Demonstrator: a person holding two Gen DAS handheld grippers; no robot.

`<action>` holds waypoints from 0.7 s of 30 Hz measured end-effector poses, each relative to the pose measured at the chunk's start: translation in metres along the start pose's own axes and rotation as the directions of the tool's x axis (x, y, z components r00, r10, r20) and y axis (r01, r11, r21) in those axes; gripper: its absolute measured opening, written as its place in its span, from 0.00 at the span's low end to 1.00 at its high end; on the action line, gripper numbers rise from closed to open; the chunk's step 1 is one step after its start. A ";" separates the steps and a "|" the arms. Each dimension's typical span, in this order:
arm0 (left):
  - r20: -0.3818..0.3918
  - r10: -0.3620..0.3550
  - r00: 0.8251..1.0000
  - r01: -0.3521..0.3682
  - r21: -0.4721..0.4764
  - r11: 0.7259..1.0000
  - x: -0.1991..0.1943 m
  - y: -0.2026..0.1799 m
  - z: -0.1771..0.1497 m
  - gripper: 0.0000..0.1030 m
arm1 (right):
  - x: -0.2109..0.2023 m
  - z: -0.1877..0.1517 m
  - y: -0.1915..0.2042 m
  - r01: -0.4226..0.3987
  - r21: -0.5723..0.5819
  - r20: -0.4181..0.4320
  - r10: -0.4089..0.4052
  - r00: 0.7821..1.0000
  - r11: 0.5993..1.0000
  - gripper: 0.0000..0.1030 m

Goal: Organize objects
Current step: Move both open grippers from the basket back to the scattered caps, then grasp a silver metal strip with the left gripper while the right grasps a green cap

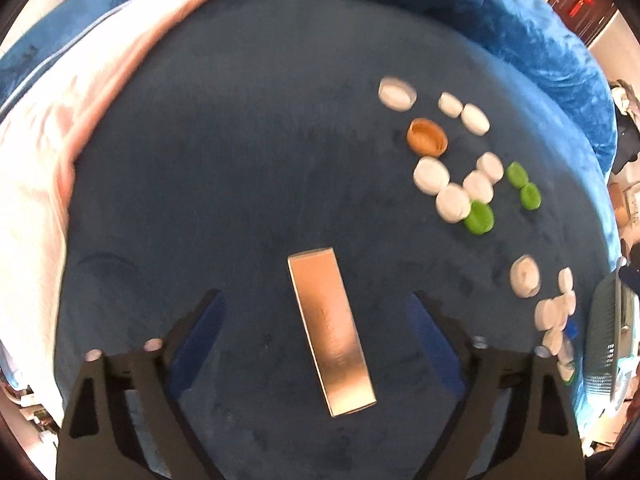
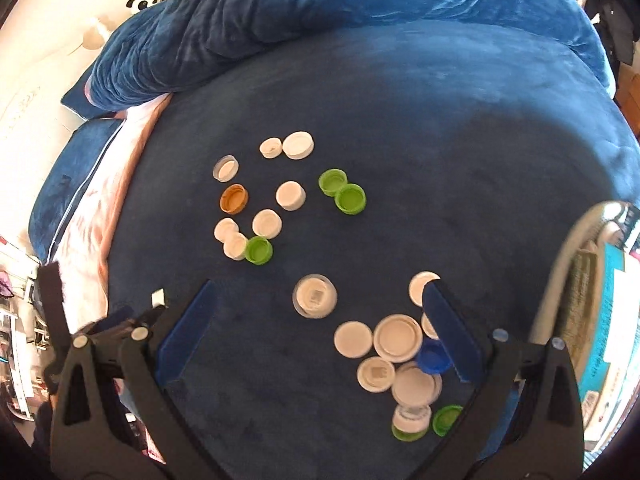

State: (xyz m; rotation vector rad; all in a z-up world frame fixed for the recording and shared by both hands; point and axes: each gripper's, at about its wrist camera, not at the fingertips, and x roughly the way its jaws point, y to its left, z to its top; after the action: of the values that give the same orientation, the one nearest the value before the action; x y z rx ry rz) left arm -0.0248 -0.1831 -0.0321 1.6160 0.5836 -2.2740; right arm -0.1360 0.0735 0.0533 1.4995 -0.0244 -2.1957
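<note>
Now left claw (image 1: 316, 320) hung apart over the box (image 1: 331, 332), untouched; best square jaws to its long sides, then clamp. Right claw (image 2: 320, 320) apart above caps (image 2: 396, 338).

Right gripper (image 2: 320, 320) hangs jaws wide over the blue blanket (image 2: 440, 160), empty; clear-rimmed white cap (image 2: 315, 295) lies between the fingers, orange cap (image 2: 234, 198) beyond-left of it, blue cap (image 2: 434, 357) right of it among white caps.
</note>
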 end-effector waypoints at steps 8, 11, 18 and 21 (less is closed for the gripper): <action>-0.021 -0.014 1.000 0.015 0.048 0.999 0.014 -0.011 -0.001 0.29 | 0.024 0.023 -0.021 0.052 0.051 -0.029 -0.051 0.998 0.997 1.00; 0.006 -0.041 0.999 0.040 0.038 0.998 0.007 -0.015 0.008 0.29 | 0.040 0.033 -0.027 0.080 0.048 -0.055 -0.077 0.996 0.996 1.00; 0.034 -0.073 0.997 0.072 0.040 0.997 -0.002 -0.028 0.025 0.29 | 0.083 0.043 -0.019 0.073 0.001 -0.110 -0.073 0.991 0.997 0.91; 0.021 -0.046 0.999 0.045 0.049 0.998 -0.002 -0.027 0.024 0.37 | 0.100 0.046 -0.008 0.097 -0.060 -0.118 -0.104 0.988 0.993 0.89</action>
State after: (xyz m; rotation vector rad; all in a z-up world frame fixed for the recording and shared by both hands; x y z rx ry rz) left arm -0.0565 -0.1709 -0.0192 1.6133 0.5691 -2.3533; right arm -0.2085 0.0298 -0.0177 1.6326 0.1530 -2.1602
